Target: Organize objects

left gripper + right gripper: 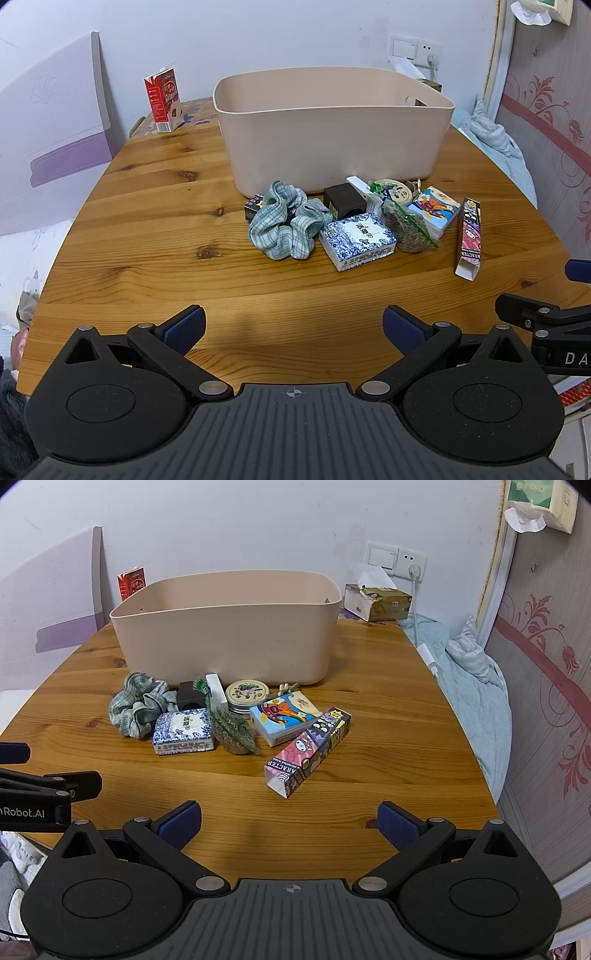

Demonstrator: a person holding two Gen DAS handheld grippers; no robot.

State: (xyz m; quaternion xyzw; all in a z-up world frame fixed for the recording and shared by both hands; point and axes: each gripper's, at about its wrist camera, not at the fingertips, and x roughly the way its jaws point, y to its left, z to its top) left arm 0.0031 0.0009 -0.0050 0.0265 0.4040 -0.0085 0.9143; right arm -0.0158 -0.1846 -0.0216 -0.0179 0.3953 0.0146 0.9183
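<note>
A beige plastic bin (pixel 332 122) (pixel 229 635) stands at the back of the wooden table (pixel 166 229) (pixel 388 720). In front of it lie a green checked cloth (pixel 288 223) (pixel 138 703), a blue-and-white box (pixel 356 238) (pixel 183 731), a black block (pixel 343 201) (pixel 190 698), a bag of dried herbs (pixel 408 229) (pixel 236 731), a round tin (pixel 393 190) (pixel 245 694), a cartoon card pack (pixel 436 212) (pixel 282 714) and a long character box (pixel 469 236) (pixel 310 749). My left gripper (pixel 293 326) and right gripper (pixel 290 823) are open, empty, near the front edge.
A red milk carton (pixel 164 99) (pixel 131 581) stands at the back left. A tissue box (pixel 376 602) sits at the back right by a wall socket (pixel 412 566). A light blue blanket (pixel 469 686) lies off the table's right edge. A white board (pixel 51 136) leans left.
</note>
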